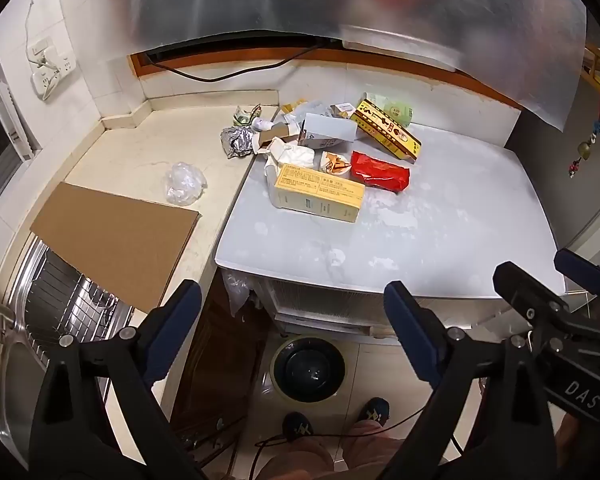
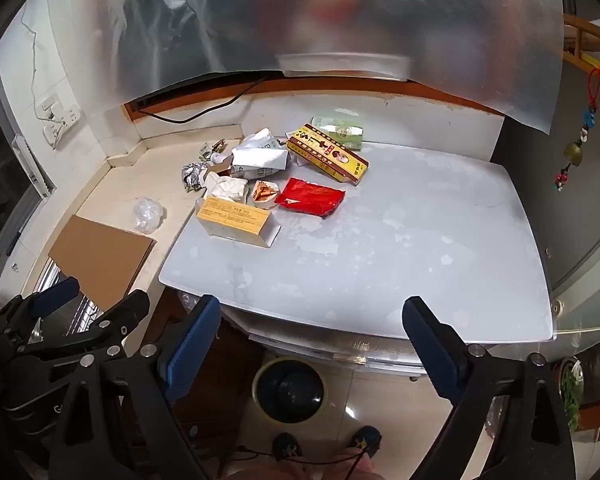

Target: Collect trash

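Task not yet begun. Trash [image 1: 320, 156] lies piled at the far side of the bench [image 1: 440, 216]; bin [image 1: 308, 366] stands below. Left gripper [image 1: 292, 320] and right gripper [image 2: 312, 332] wide, empty, well short of the pile.

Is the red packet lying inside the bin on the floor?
No. The red packet lies on the white table beside the boxes, while the bin stands on the floor below the table edge.

Red wrapper [image 2: 311, 197]; yellow box [image 2: 234, 218]; brown cardboard [image 1: 112, 240]; blue-padded black gripper [image 2: 312, 332].
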A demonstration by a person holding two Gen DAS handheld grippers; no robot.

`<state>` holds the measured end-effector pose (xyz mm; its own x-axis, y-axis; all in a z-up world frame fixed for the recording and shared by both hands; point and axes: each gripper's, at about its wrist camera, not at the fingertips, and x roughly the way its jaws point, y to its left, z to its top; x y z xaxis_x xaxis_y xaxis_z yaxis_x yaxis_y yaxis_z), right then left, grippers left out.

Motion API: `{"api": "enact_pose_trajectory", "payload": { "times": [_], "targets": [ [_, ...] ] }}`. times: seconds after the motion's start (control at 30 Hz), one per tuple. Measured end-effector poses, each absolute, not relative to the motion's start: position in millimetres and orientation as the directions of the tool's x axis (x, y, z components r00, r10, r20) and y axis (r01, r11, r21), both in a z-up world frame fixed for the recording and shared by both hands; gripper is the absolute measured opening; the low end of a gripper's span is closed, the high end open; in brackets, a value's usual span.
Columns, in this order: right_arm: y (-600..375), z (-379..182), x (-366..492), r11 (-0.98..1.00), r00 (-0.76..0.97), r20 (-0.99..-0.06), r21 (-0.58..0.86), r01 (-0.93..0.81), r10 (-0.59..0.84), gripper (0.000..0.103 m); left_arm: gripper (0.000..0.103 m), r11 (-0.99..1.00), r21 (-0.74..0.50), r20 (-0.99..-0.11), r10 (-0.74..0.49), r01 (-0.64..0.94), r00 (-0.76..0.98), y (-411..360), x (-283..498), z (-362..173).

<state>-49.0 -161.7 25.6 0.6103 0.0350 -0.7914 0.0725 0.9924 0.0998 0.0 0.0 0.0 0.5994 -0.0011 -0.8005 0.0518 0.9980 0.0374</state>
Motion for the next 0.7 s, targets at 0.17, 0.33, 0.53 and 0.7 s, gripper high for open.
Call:
{"api": "enact_pose_trajectory", "payload": {
  "times": [0.17, 0.33, 0.53, 0.7],
  "targets": [
    [-161.0, 25.2, -49.7, 0.991, 0.601, -0.798, 0.111, 0.077, 0.043, 0.089, 0.086, 0.998, 0.035, -0.802, -0.005, 0.056, 0.597, -0.3, 0.2, -0.3],
    [-149.9, 20.4, -53.4, 0.991, 0.597, -0.801, 0.111, 0.080, 0.042, 0.089, 0.079, 0.998, 0.033, -0.803, -0.010, 0.062, 0.596, -2.9, -5.4, -3.4],
    [-145.8, 20.9, -58.6, 0.990, 0.597, -0.801, 0.115, 0.079, 0.045, 0.089, 0.078, 0.998, 0.027, -0.802, -0.014, 0.060, 0.597, 2.3, -11.0, -2.3],
    [-147.7, 21.8, -59.5, 0.988, 0.592, -0.804, 0.130, 0.080, 0.058, 0.089, 0.079, 0.999, 0.015, -0.804, -0.018, 0.051, 0.594, 9.6, -12.8, -1.3]
  ]
}}
